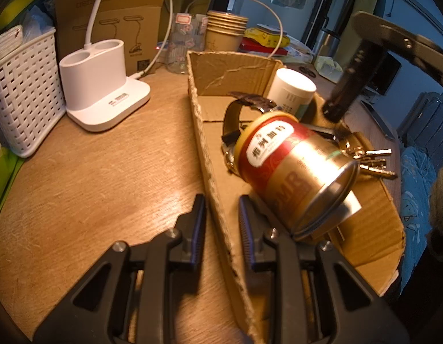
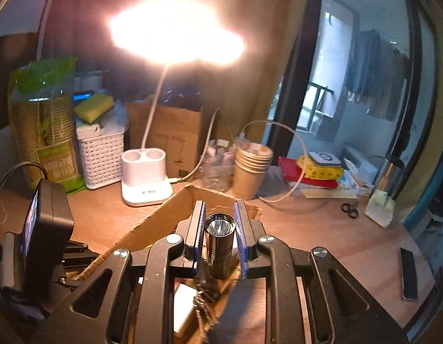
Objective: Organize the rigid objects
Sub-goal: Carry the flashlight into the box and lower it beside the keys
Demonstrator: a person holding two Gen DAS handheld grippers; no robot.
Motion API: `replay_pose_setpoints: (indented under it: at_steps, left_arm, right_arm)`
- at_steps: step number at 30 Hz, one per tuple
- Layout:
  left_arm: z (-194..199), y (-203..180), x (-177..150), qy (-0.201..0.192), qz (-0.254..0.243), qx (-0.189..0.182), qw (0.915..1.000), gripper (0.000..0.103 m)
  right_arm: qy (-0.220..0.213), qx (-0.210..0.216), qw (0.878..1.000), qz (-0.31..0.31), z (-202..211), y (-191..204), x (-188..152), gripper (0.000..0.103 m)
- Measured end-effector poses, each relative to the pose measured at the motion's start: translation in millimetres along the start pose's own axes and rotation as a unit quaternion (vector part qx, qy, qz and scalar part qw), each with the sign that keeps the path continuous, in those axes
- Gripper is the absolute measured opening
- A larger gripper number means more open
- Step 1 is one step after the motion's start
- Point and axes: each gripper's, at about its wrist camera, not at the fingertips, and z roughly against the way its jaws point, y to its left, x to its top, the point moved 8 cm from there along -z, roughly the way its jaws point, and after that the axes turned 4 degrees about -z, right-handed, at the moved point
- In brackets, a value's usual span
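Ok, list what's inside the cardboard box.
Inside the cardboard box: a red-and-gold can on its side, a white canister, a watch and keys. A white slip pokes out beneath the can; anything else under it is hidden.

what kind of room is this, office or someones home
Most likely a home, a cluttered desk in a bedroom or dorm: a lit desk lamp on the wooden desk, stacked paper cups, and clothes hanging beyond the glass door.
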Motion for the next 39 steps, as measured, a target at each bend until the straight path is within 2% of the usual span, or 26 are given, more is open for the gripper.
replay_pose_setpoints:
  at_steps: [10, 18, 24, 29, 34, 39]
  left_arm:
    - [0.1, 0.0, -0.1, 0.0, 0.0, 0.0, 1.0, 0.025]
    - [0.1, 0.0, -0.1, 0.0, 0.0, 0.0, 1.0, 0.025]
    - [0.0, -0.2, -0.1, 0.0, 0.0, 0.0, 1.0, 0.025]
    - [0.1, -0.2, -0.1, 0.0, 0.0, 0.0, 1.0, 0.025]
    - [0.1, -0.3, -0.1, 0.0, 0.0, 0.0, 1.0, 0.025]
    - [0.0, -0.2, -0.1, 0.0, 0.0, 0.0, 1.0, 0.025]
  right_arm:
    - [0.009, 0.002, 1.0, 0.009, -17.5, 12.1, -1.8, 0.021]
    - [0.005, 0.017, 1.0, 0.014, -33.8, 12.4, 21.9, 0.022]
    - [0.028, 0.048, 0.998, 0.007, -60.6, 12.8, 34.6, 0.022]
    - [0.054, 0.056, 0.997, 0.017, -81.6, 22.2, 28.5, 0.022]
    - [0.064, 0.044, 0.996, 0.033, -83.9, 26.6, 18.7, 0.022]
    - [0.095, 0.041, 0.994, 0.044, -85.1, 24.8, 3.6, 0.022]
